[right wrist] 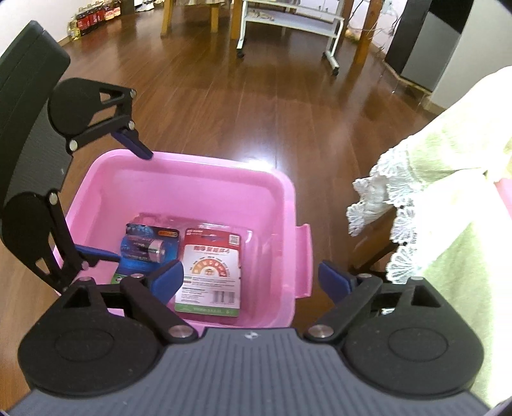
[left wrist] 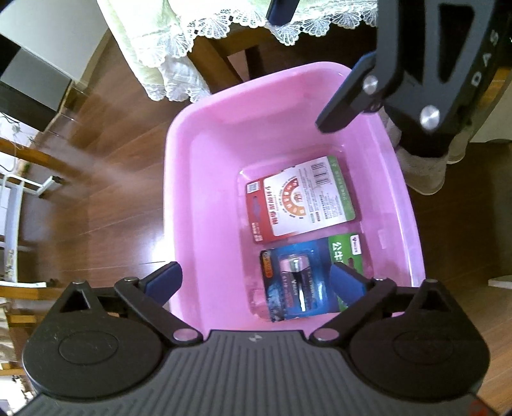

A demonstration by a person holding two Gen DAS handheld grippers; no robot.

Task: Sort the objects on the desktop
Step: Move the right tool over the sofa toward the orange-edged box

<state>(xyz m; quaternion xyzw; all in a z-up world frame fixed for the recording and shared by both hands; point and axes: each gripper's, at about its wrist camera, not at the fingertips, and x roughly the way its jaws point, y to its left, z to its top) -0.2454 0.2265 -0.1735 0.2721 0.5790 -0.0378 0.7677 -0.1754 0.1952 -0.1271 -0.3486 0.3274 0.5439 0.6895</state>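
A pink plastic bin (left wrist: 204,192) (right wrist: 192,188) stands on the wooden floor. Two blister packs lie flat on its bottom. One is a red and white card pack (left wrist: 300,198) (right wrist: 211,272); the other is a blue and green battery pack (left wrist: 297,284) (right wrist: 144,246). My left gripper (left wrist: 256,281) (right wrist: 115,198) hangs open over the bin's edge beside the battery pack, holding nothing. My right gripper (right wrist: 251,280) (left wrist: 313,54) is open and empty above the opposite side, near the red pack.
A pale green tablecloth with a white lace hem (left wrist: 166,41) (right wrist: 448,192) hangs down close to the bin. A person's grey slipper (left wrist: 422,172) rests by the bin. A white wheeled cart (right wrist: 288,22), wooden legs and bottles (right wrist: 92,16) stand farther off.
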